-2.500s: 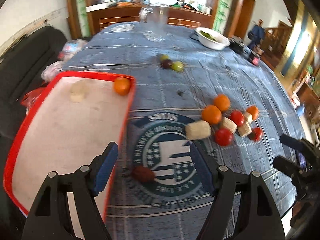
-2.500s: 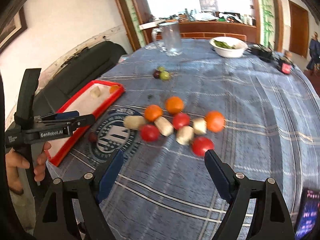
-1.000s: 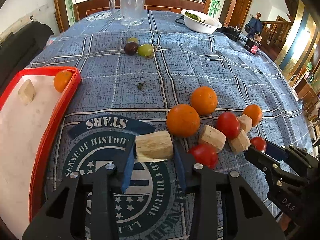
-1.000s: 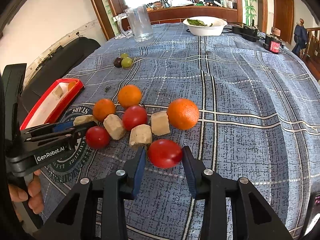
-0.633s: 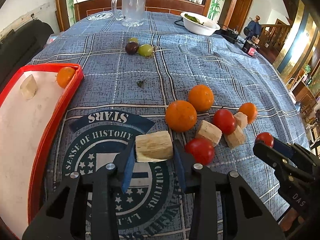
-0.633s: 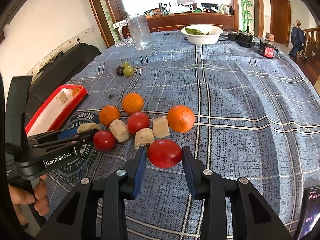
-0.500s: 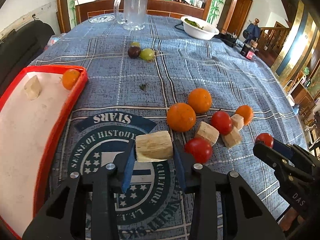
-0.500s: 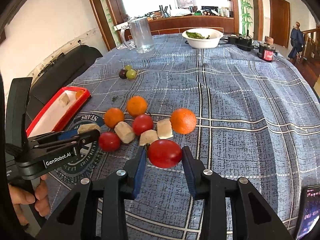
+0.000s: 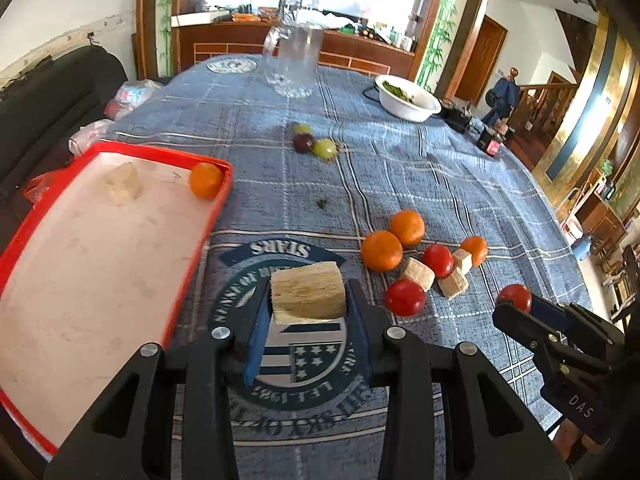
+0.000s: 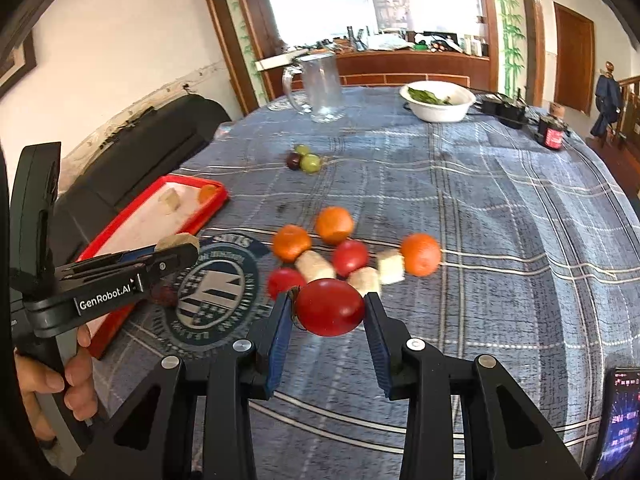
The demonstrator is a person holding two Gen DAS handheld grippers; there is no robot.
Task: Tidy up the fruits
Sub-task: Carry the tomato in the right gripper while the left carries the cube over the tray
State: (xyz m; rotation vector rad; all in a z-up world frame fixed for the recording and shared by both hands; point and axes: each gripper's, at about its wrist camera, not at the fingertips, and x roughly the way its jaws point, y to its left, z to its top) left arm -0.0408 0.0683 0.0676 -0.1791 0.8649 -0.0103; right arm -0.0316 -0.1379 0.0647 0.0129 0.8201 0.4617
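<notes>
Left wrist view: left gripper [image 9: 308, 308] clamps pale block [image 9: 308, 298]; red tray [image 9: 218, 204] lies forward-left (nearer this arm). Right gripper [image 10: 326, 310] clamps tomato [image 10: 329, 307].

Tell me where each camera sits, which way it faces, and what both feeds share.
Left wrist: on the left gripper, facing across the table; it clamps a pale block beside the red tray, with the right gripper at the right edge.
Right wrist: on the right gripper, clamping a tomato; the left gripper and hand show left.
Shared: tray, fruit pile, glass pitcher, white bowl.
</notes>
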